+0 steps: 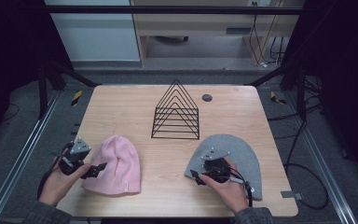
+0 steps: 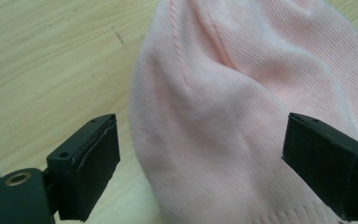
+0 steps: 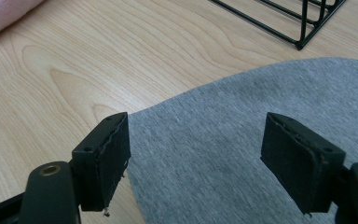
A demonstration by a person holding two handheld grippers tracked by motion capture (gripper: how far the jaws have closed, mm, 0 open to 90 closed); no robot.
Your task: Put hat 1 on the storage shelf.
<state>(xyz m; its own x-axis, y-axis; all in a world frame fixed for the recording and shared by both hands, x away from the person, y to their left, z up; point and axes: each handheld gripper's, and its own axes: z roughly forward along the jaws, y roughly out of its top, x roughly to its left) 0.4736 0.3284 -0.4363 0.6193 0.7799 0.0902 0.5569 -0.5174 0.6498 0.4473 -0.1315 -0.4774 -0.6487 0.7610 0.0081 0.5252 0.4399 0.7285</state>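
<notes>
High view: A light wooden table is seen at frame centre, its four edges fully visible. A pink beanie lies flat at lower left, close to the table's near edge. A grey beanie lies flat at lower right, its lower end near the near edge. A black wire rack stands at centre, above and between both hats and apart from each. A small dark round insert is noted in the tabletop to the upper right of the rack. Bare wood is left open between the two hats and across the upper left of the table. The left gripper is held at the pink beanie's left edge; the right gripper is held over the grey beanie's lower left edge.

Left gripper view: The jaws are spread wide. The pink beanie is seen between and beyond them, over the right and centre of the frame; the left jaw is set over bare wood beside the hat's edge. Contact cannot be told.

Right gripper view: The jaws are spread wide, nothing grasped. The grey beanie lies between them, its edge running past the left jaw. The wire rack is seen at upper right, with open wood between. A corner of the pink beanie is noted at upper left.
</notes>
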